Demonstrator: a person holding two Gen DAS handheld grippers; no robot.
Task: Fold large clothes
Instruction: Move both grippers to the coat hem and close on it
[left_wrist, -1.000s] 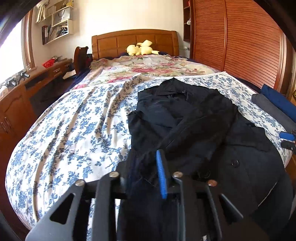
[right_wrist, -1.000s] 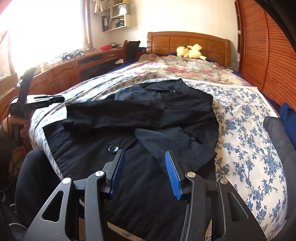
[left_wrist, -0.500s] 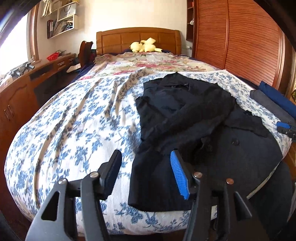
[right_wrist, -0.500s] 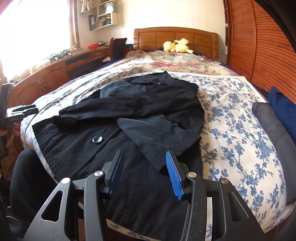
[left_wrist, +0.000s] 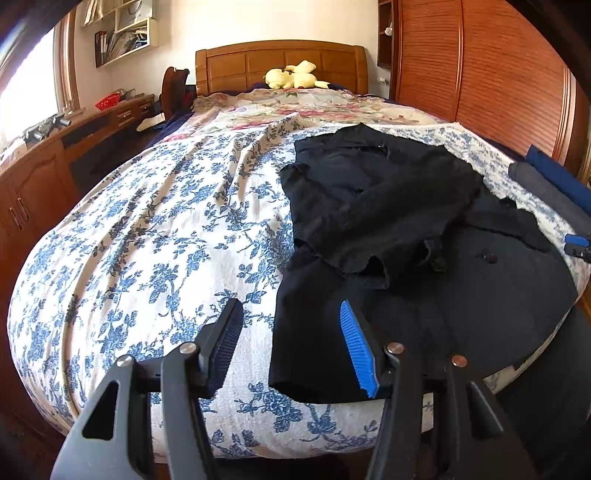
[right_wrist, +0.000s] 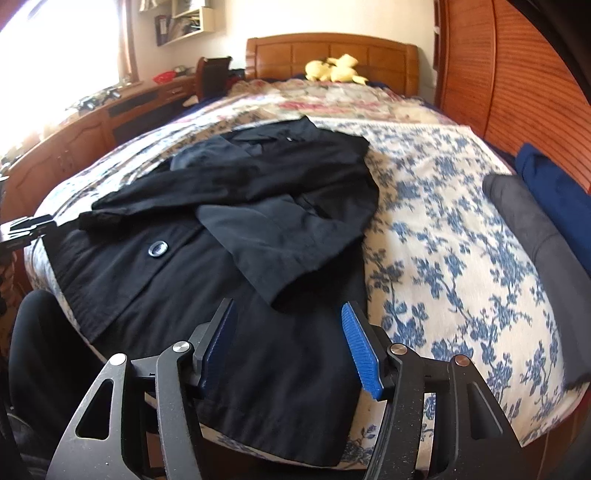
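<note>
your black coat (right_wrist: 236, 229) lies on the near end of the bed (left_wrist: 147, 236), both sleeves crossed over its front; the body still needs folding. your left gripper (left_wrist: 290, 339) and right gripper (right_wrist: 290, 343) hang wide, empty.

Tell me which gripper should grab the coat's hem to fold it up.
Probably right. The right gripper hangs open directly over the black coat, hem just below its jaws. The left gripper, also open, sits off the coat's side edge, half over bare floral bedspread.
</note>
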